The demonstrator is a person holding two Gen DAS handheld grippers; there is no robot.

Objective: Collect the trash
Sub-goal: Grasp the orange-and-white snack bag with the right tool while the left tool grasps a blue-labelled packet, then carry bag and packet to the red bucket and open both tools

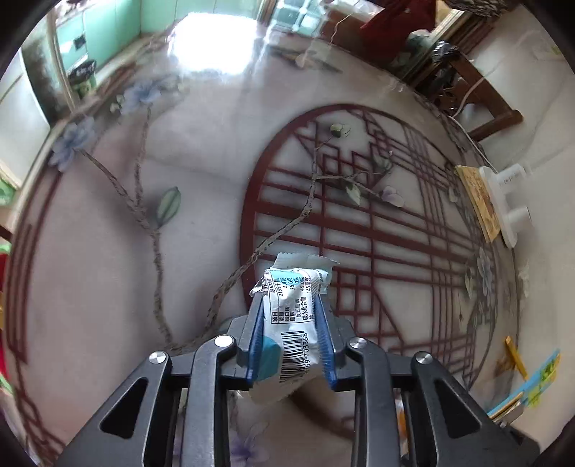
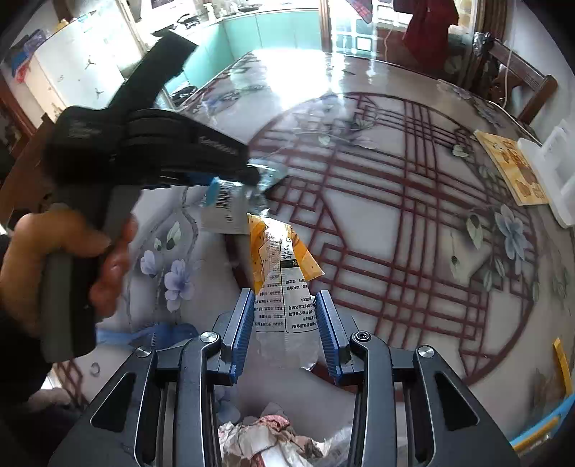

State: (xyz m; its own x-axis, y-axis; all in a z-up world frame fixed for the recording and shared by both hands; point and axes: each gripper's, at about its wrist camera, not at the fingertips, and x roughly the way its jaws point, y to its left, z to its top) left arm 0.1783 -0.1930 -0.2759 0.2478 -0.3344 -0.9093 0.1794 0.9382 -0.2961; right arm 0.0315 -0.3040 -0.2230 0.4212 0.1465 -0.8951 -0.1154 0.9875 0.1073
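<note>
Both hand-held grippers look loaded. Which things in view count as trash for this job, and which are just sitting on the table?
Job items:
- white barcode wrapper, in the left hand-held gripper
- yellow-and-clear wrapper, in the right hand-held gripper
- crumpled paper pile below

Lying about:
- yellow patterned board
- white plastic piece

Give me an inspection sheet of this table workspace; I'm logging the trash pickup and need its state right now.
Surface: glossy round table printed with flowers and a red lattice circle; strong window glare.
Job's things: white-and-teal snack wrapper with barcode; yellow-and-clear plastic wrapper; crumpled paper trash below the right gripper.
Clutter: tan printed card, white plastic block, yellow strip, all near the table's edge.
Grippers: left gripper clamps the barcode wrapper; right gripper holds the yellow wrapper.
Cables: white cord by the wooden chair.
Surroundings: mint-green cabinets, white fridge.
</note>
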